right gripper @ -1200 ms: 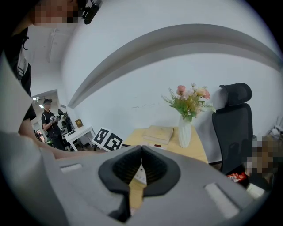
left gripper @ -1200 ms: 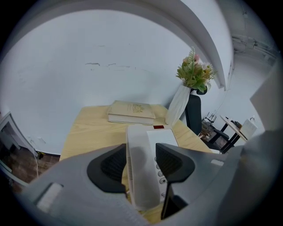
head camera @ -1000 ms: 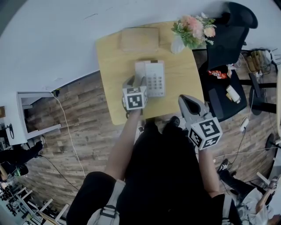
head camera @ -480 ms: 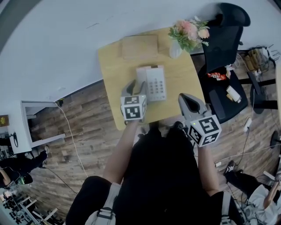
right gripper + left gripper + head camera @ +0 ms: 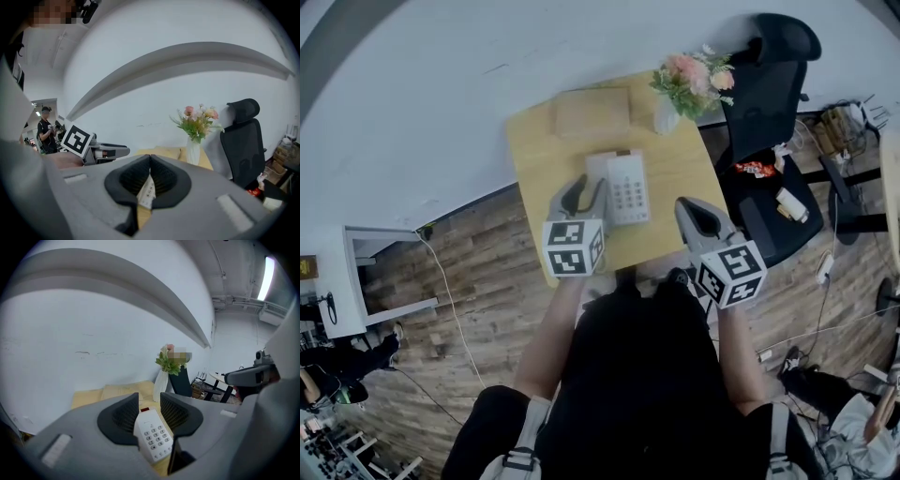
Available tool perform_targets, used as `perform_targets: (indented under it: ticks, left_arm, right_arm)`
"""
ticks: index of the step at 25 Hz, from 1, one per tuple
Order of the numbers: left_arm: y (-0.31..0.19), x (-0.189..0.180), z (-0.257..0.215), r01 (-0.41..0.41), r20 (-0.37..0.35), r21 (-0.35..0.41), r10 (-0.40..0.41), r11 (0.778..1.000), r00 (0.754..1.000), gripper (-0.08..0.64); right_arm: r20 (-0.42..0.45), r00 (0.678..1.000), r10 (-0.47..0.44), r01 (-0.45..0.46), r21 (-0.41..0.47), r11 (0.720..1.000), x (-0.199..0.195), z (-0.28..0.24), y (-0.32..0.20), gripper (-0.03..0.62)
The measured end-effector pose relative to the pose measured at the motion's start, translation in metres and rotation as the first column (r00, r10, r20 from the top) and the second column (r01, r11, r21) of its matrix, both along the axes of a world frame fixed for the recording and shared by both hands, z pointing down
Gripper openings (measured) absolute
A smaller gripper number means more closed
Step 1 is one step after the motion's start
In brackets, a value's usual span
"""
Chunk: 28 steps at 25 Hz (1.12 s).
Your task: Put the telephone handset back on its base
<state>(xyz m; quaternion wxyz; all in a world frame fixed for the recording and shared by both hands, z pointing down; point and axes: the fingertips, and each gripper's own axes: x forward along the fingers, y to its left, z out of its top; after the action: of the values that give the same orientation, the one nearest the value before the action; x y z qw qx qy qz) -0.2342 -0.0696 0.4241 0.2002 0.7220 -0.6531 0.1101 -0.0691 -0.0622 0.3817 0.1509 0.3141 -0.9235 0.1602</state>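
We are holding the left gripper [image 5: 150,404] before the base [image 5: 630,187], jaws apart though lately closing, nothing between them; the right gripper [image 5: 149,161] jaws are meeting, empty. The handset [image 5: 598,176] is lying on the base's left: probably light, rigid, slick, best taken mid-shaft.

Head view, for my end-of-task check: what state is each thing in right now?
Handset: resting on the telephone base.
Left gripper: open, empty; jaws have just been closing.
Right gripper: shut, empty.
Vase of flowers: upright.
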Motion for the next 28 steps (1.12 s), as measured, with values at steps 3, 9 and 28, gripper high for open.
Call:
perform_targets:
  ticks: [3,9,28]
  left_arm:
    - [0.002,0.005,-0.016,-0.02,-0.007,0.033,0.02,0.999,1.0,0.129]
    - [0.011,0.014,-0.033,-0.052,-0.019,0.067,0.054,0.996,0.998,0.1]
    - [0.025,0.031,-0.045,-0.112,-0.043,0.102,0.117,0.988,0.992,0.02]
  right_arm:
    - [0.006,1.0,0.001,-0.001,0.01,1.0,-0.001,-0.005,-0.003,0.005]
    - [0.013,1.0,0.0,0.0,0.031,1.0,-0.005,-0.012,-0.004,0.005]
    - [0.027,1.0,0.003,-0.004,0.055,0.999,-0.007,-0.018,0.0,0.005]
